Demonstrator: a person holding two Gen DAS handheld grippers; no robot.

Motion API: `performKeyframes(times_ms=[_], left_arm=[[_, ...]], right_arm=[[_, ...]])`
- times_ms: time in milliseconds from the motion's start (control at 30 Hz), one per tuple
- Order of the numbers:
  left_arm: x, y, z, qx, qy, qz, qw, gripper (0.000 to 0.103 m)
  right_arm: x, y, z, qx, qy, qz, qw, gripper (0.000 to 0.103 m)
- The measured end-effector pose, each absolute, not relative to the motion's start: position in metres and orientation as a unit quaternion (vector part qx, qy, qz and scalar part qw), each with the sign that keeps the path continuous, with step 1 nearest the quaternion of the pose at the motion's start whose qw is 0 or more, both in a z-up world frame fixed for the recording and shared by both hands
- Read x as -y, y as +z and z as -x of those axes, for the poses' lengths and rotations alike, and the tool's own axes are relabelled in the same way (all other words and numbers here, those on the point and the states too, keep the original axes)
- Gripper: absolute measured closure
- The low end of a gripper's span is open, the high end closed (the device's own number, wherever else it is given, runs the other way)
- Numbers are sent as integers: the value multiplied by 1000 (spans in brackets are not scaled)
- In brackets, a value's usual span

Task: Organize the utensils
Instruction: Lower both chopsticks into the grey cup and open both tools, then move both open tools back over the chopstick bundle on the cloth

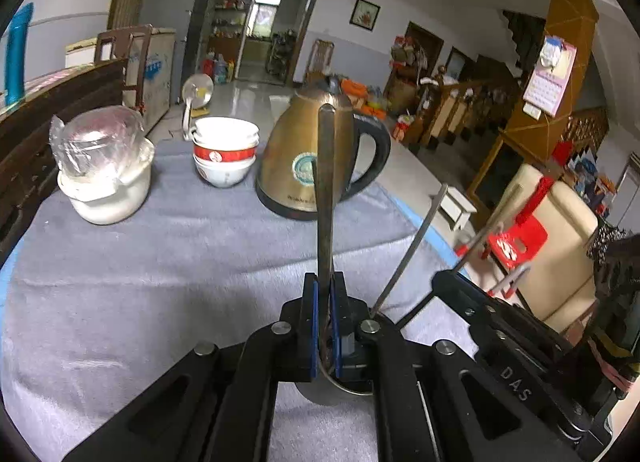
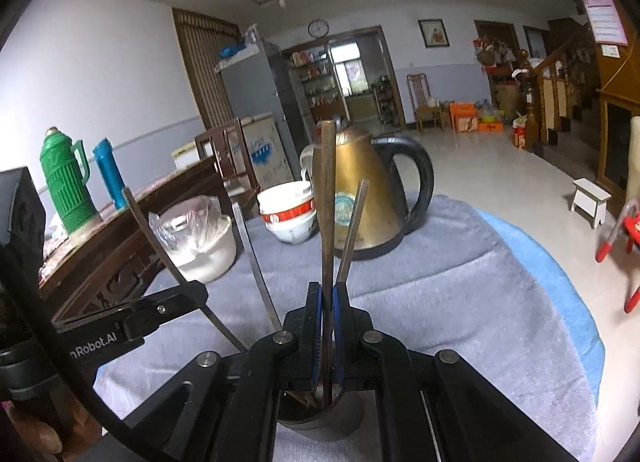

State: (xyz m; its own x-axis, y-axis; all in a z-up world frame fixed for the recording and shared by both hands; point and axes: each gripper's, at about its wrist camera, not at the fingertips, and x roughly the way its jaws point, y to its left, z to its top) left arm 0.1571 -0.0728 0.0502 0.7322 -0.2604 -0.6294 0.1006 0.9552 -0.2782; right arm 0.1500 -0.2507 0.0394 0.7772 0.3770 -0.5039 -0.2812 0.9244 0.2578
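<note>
My left gripper (image 1: 325, 282) is shut on a flat metal utensil handle (image 1: 326, 181) that stands upright; its lower end drops into a metal cup (image 1: 340, 390) under the jaws. My right gripper (image 2: 327, 290) is shut on a brownish utensil handle (image 2: 326, 201), whose lower end sits in the same kind of dark metal cup (image 2: 320, 420). Two more loose handles (image 2: 352, 229) (image 2: 256, 262) lean out of that cup. The two grippers are close together: the right one (image 1: 448, 286) shows beside the left, and the left one (image 2: 192, 296) shows at the left of the right wrist view.
On the grey cloth-covered table (image 1: 160, 282) stand a brass kettle (image 1: 304, 165), stacked red-and-white bowls (image 1: 226, 149) and a white pot with a plastic-wrapped lid (image 1: 104, 165). The table edge (image 2: 560, 282) drops off on the right toward a white stool (image 2: 590, 197) and a red chair (image 1: 516, 238). A green thermos (image 2: 66, 185) stands on the wooden sideboard.
</note>
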Motion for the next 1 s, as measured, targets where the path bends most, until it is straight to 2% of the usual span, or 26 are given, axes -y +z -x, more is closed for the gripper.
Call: performKeyframes(times_ms=[133,200,233,267,333,400,433,467,567,667,833,1000], left_arm=[[73,51,-156,-355,-100,114,922,95],[70,55,-154,-352,-96,116,924,82],[66,59,-150,-348,-95,121,925,70],[63,63,-147,-343,-93,124,926,65],[55,72,-139,-328,-89,129,931,65],[44,80,-129,-316,-82,135,936,62],[37,85,-121,-308,-78,139,938,57],[30,89,-114,-299,-73,144,941,51],[7,98,-88,-276,-48,149,949,37],[-15,92,-61,-271,-14,147,951,30],[-47,43,-36,-328,54,137,933,28],[-66,-23,-31,-414,111,122,895,28]], right_arm=[[247,34,-158,-301,174,-80,934,95],[248,34,-160,-306,165,-80,934,94],[249,36,-160,-305,157,-78,936,89],[251,38,-158,-302,152,-79,938,85],[256,44,-153,-292,140,-82,942,70],[263,51,-145,-279,129,-92,947,60],[266,55,-140,-273,126,-97,949,44],[271,60,-131,-259,120,-102,953,41],[276,71,-108,-240,116,-100,959,40],[279,70,-81,-235,117,-107,959,37],[263,37,-51,-282,136,-94,945,36],[227,-21,-45,-379,162,-50,910,36]])
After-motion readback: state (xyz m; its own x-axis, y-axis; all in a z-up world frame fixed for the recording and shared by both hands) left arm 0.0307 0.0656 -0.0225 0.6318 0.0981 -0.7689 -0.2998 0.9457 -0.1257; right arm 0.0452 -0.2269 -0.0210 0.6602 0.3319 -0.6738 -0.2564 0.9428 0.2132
